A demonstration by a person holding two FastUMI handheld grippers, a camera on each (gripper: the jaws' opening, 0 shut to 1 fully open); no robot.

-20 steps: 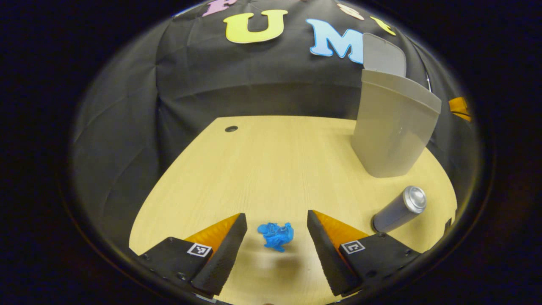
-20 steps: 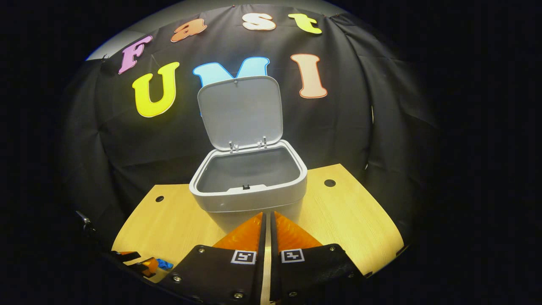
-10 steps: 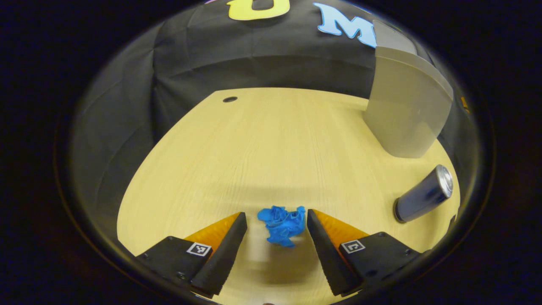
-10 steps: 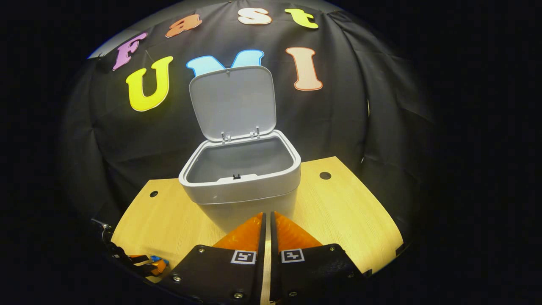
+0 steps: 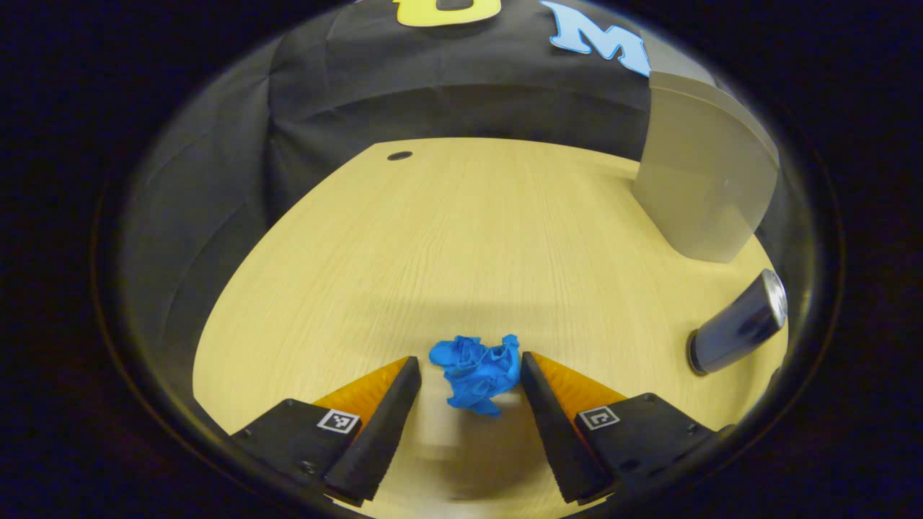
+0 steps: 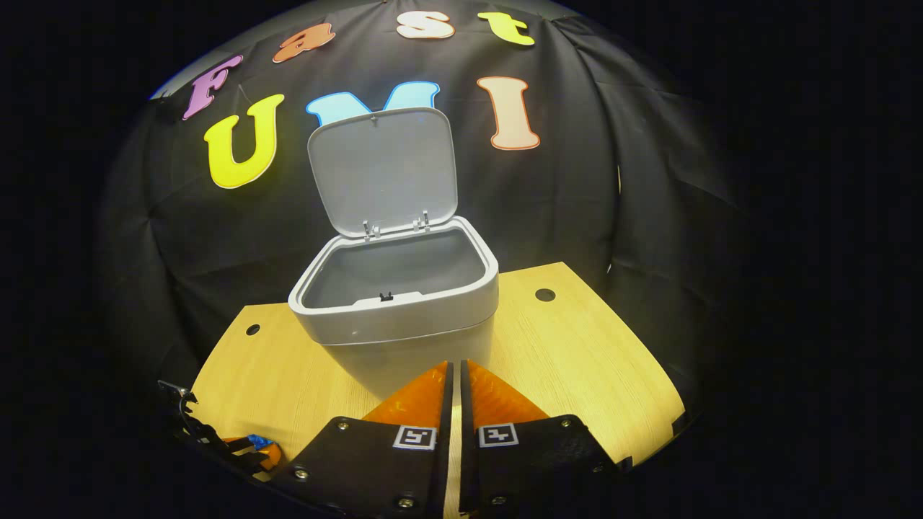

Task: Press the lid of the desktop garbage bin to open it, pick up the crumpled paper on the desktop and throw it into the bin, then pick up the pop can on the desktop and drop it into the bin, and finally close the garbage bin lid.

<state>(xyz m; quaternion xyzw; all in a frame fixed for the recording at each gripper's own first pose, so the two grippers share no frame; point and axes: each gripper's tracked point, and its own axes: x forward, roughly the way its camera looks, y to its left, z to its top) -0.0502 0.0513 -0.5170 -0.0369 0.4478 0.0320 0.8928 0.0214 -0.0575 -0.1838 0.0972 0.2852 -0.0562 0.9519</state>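
Left gripper: I am holding the left gripper (image 5: pixel 465 375) low over the pale wood-grain desktop (image 5: pixel 461 238) with its fingers spread, because the crumpled blue paper wad (image 5: pixel 476 371) has to fit between them before I squeeze.
Paper: the wad is lying on the desktop between the two fingertips, closer to the right-hand finger and seemingly just touching it, with a gap on the left-hand side. Neither finger is pressing it yet, so I judge the grasp as lined up but not made.
Right gripper: I am keeping the right gripper (image 6: pixel 453 371) parked with its fingers pressed together and nothing between them, pointing at the front of the grey plastic desktop garbage bin (image 6: pixel 404 317). It has no job in this step, so I am holding it out of the left one's way.
Bin: it is standing straight ahead of the right fingertips, its hinged grey lid (image 6: pixel 383 169) standing up and the inside looking empty. Being open, it is ready to take the paper.
Can: the dark cylindrical pop can with a silver top (image 5: pixel 739 324) is lying on its side, well off to the right of the left gripper's fingers, in front of the bin. It is waiting for the later step.
Next: I judge that closing evenly matters, since the off-centre wad could be pushed sideways.
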